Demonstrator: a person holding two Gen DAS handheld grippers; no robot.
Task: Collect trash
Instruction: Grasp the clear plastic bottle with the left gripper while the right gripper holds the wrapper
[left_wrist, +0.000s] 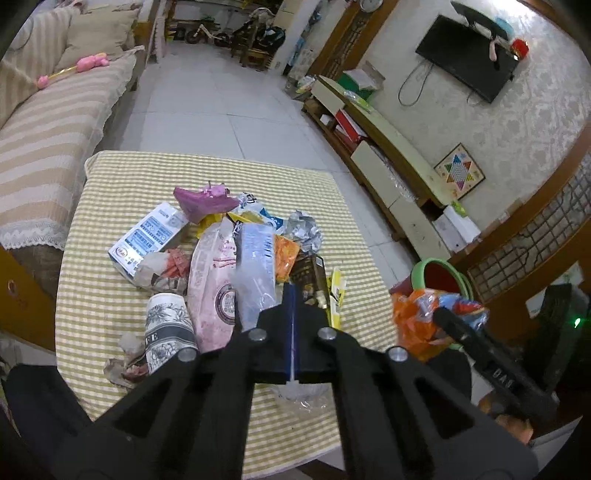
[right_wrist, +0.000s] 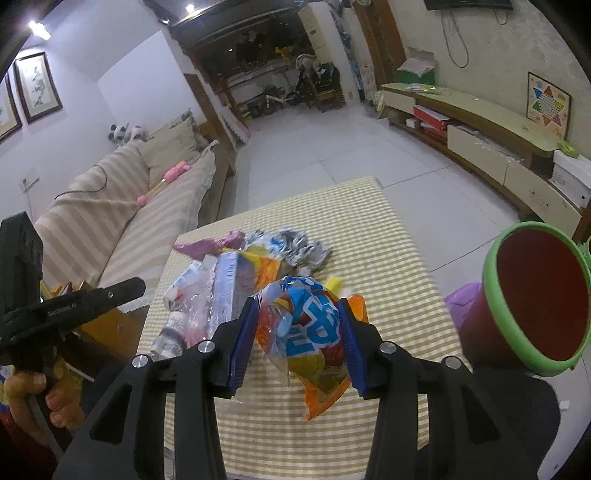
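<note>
We see our left gripper (left_wrist: 292, 295) with its blue pads (left_wrist: 291, 314) pressed together; a clear plastic wrapper (left_wrist: 255, 280) rises just left of the fingertips and a scrap of clear film (left_wrist: 301, 395) shows below the pads, so it looks pinched there, though the exact hold is hidden. Ahead of these fingers the trash heap (left_wrist: 221, 251) lies on the yellow checked tablecloth (left_wrist: 110, 280): a pink pouch (left_wrist: 212, 291) just to their left, a patterned paper cup (left_wrist: 168, 328) further left, a white and blue carton (left_wrist: 147, 236) beyond that, a magenta folded paper (left_wrist: 203, 201) at the far end, crumpled silver foil (left_wrist: 304, 229) ahead and to the right, and a yellow wrapper (left_wrist: 338, 295) just right of the tips.

Our right gripper (right_wrist: 299, 332) is clamped on a crumpled snack bag (right_wrist: 310, 339), blue, orange and yellow; the pads (right_wrist: 243, 336) press its two sides and its orange tail hangs below them, above the cloth. To the right of these fingers, well apart, stands the bin (right_wrist: 535, 295) with a green rim and red inside, mouth tilted toward us, a purple bag (right_wrist: 461, 299) beside it. Far to their left a hand (right_wrist: 29, 398) grips the other tool's handle
</note>
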